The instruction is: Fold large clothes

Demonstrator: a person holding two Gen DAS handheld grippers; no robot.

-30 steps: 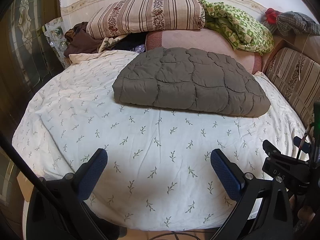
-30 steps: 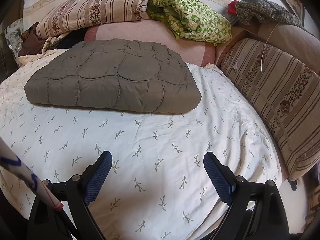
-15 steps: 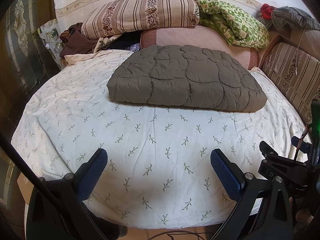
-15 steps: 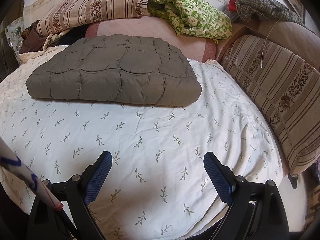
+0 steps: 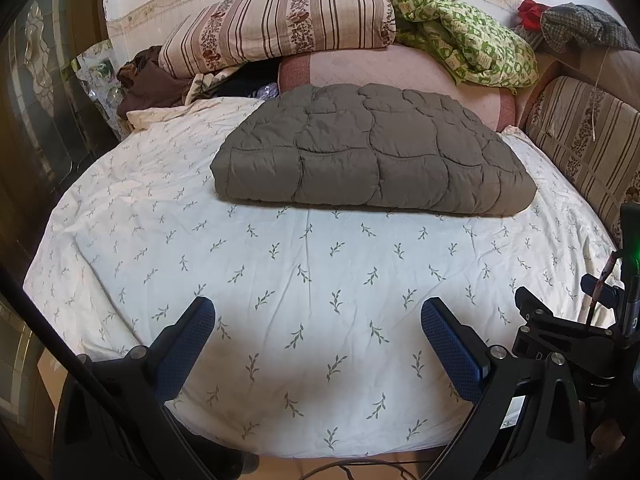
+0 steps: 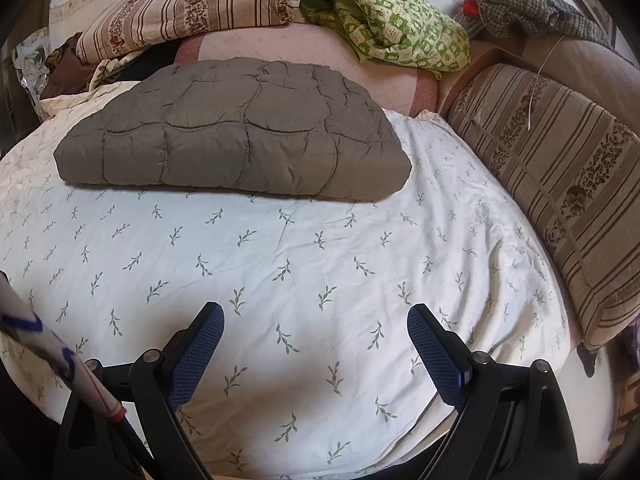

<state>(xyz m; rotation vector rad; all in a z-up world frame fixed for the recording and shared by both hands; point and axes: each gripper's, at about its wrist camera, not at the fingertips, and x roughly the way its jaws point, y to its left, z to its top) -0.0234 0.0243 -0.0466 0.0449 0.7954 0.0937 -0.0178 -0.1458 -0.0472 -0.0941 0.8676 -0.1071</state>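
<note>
A grey-brown quilted garment (image 5: 372, 150) lies folded into a flat rectangle on the far half of the bed; it also shows in the right wrist view (image 6: 236, 132). My left gripper (image 5: 318, 316) is open and empty, held over the near edge of the bed, well short of the garment. My right gripper (image 6: 316, 322) is open and empty too, over the near part of the sheet. The right gripper's body (image 5: 560, 332) shows at the right edge of the left wrist view.
The bed has a white sheet with a leaf print (image 5: 320, 272). Striped pillows (image 5: 280, 24), a pink bolster (image 5: 372, 68) and a green patterned blanket (image 5: 468, 44) are piled at the head. A striped cushion (image 6: 560, 184) runs along the right side. Dark clothes (image 5: 148, 84) lie far left.
Both grippers have drawn back from the bed and risen a little, so the folded garment sits farther up the frames. The garment has not moved.
</note>
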